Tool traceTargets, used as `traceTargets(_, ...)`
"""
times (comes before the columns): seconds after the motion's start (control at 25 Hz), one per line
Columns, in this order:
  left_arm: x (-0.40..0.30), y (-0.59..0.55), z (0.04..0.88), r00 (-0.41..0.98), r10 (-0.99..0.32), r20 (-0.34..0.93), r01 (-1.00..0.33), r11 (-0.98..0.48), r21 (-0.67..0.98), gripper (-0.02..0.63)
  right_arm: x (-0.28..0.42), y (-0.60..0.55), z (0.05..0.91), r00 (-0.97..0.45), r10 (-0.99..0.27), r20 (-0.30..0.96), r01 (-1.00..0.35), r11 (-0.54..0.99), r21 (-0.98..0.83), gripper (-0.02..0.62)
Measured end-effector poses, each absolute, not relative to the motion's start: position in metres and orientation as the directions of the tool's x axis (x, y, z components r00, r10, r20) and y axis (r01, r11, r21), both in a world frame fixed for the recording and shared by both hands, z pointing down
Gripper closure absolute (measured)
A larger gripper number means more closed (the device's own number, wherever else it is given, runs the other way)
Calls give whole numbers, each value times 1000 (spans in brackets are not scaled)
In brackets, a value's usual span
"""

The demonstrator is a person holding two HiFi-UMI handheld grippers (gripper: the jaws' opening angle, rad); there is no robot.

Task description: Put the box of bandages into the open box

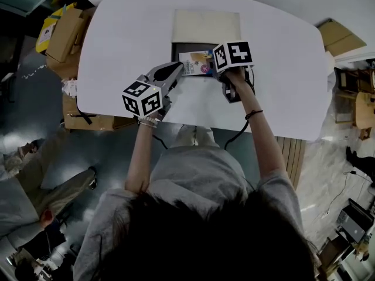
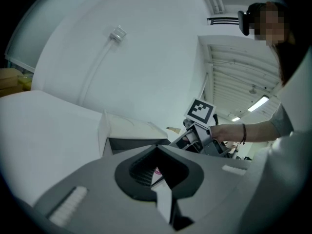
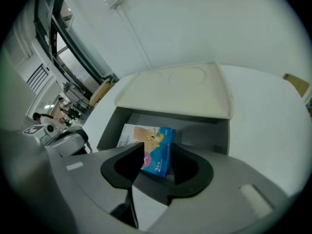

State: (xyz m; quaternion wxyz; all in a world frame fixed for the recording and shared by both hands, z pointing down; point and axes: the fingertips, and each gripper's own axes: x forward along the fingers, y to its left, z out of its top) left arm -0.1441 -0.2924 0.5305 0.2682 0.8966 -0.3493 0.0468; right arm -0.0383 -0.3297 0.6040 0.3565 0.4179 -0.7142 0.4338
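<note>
The white tabletop (image 1: pixel 117 40) carries the open box (image 1: pixel 184 47) at the middle of its far edge, with the lid folded back. The left gripper (image 1: pixel 176 70) points at the open box's near-left corner, its jaws apart and holding nothing. The right gripper (image 3: pixel 157 149) tilts down over the open box, its jaws spread wide. The box of bandages (image 3: pixel 158 155) lies inside the open box, toward its left side.
</note>
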Motion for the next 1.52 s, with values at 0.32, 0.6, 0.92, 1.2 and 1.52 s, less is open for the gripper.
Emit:
traceTargets(0.32, -145, -294, 523, 738, -620, 267, -667, -608, 430, 612, -39, -327, 583, -451, -358, 818, -883, 315, -349, 471)
traceTargets(0.6, -142, -289, 508, 740, -624, 251, -666, -625, 407, 612, -38, -316, 555, -499, -432, 751, -859, 362, -363, 551)
traceTargets(0.92, -137, -277, 485, 747, -628, 219, -657, -643, 394, 612, -39, -298, 502, -610, -496, 618, -790, 439, -428, 580)
traceTargets(1.2, -135, -275, 453, 731, -660, 171, -670, -650, 357, 612, -40, -285, 449, -696, -555, 455, -718, 543, -436, 581)
traceTargets(1.52, -139, -275, 422, 713, -691, 115, -688, -660, 302, 612, -32, -281, 407, -726, -634, 265, -682, 616, -395, 581)
